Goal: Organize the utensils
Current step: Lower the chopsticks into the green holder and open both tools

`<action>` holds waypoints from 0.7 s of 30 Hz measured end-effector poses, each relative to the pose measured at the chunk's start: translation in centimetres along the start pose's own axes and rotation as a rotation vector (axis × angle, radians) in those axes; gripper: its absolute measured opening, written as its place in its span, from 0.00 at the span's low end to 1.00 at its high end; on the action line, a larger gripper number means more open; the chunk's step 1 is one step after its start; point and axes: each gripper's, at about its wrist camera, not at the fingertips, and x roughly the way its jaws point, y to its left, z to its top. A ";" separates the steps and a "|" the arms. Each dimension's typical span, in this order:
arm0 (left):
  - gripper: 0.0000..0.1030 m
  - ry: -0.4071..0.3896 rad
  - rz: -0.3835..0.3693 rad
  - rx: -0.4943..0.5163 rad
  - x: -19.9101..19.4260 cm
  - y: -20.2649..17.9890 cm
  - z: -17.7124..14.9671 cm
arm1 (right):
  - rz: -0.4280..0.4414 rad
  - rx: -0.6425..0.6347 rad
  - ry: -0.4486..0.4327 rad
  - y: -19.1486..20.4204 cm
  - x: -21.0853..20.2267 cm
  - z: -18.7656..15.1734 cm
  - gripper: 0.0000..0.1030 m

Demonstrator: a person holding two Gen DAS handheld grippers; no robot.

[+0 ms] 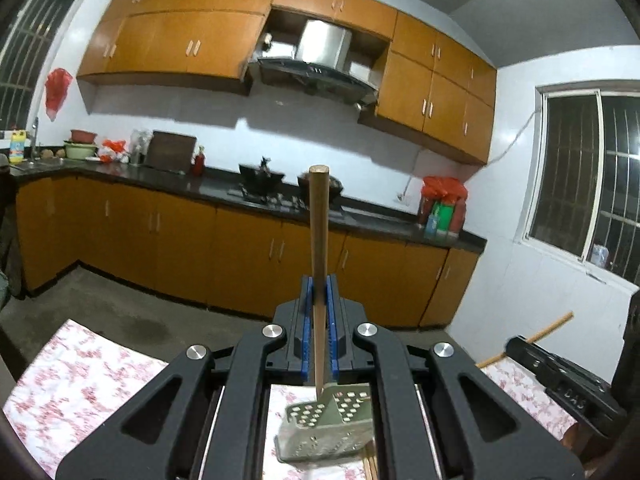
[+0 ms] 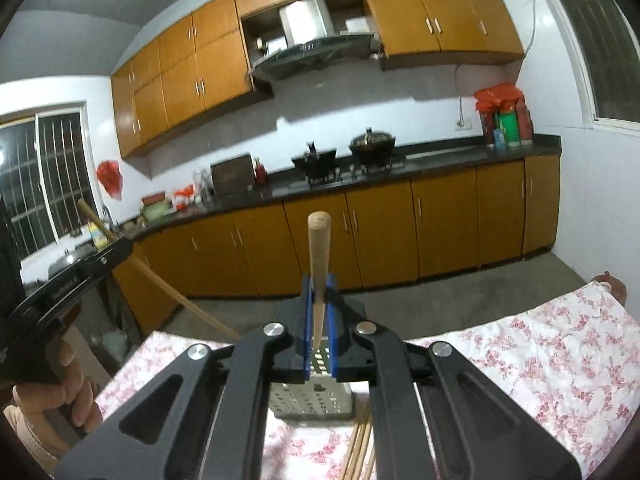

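**Two grippers, two wooden handles over a perforated utensil holder**

In a kitchen lined with orange cabinets [image 1: 248,248], a person works two handheld grippers above a table spread with a pink floral cloth [image 1: 76,376]. The left gripper [image 1: 319,292] has its blue-padded jaws closed on a wooden-handled utensil [image 1: 319,232], which stands nearly upright, its rounded end toward the dark countertop [image 1: 216,192] across the room and its lower end reaching down to a perforated metal utensil holder [image 1: 328,428] on the cloth. The right gripper [image 2: 319,292] is likewise clamped on a second wooden handle [image 2: 319,248], held upright with its lower tip at the top of the same holder, seen here from its side. Several chopsticks [image 2: 362,452] lie on the cloth just beside the holder's base. From the right wrist view, the person's left hand [image 2: 68,396] grips the other tool's black body at the table's edge. A range hood [image 1: 320,68] hangs above the stove.
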 end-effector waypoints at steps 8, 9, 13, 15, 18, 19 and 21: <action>0.07 0.152 -0.016 -0.003 4.1 0.2 -3.5 | -0.023 -0.005 0.106 0.6 4.5 -1.8 0.08; 0.07 0.163 -0.015 -0.008 4.1 0.5 -3.7 | -0.024 0.000 0.112 0.5 4.8 -2.0 0.09; 0.16 0.174 -0.011 -0.008 3.8 0.9 -3.9 | -0.029 -0.004 0.104 0.7 4.8 -2.1 0.20; 0.37 0.154 -0.002 -0.007 3.3 0.8 -3.5 | -0.031 -0.007 0.088 0.7 4.2 -2.1 0.27; 0.40 0.130 -0.001 -0.008 2.6 0.8 -3.0 | -0.034 0.001 0.059 0.4 2.9 -1.7 0.30; 0.40 0.125 -0.002 -0.011 2.3 0.9 -2.9 | -0.036 0.005 0.049 0.2 2.4 -1.5 0.31; 0.40 0.112 -0.002 -0.013 1.9 0.9 -2.6 | -0.040 0.011 0.027 -0.1 1.4 -1.3 0.33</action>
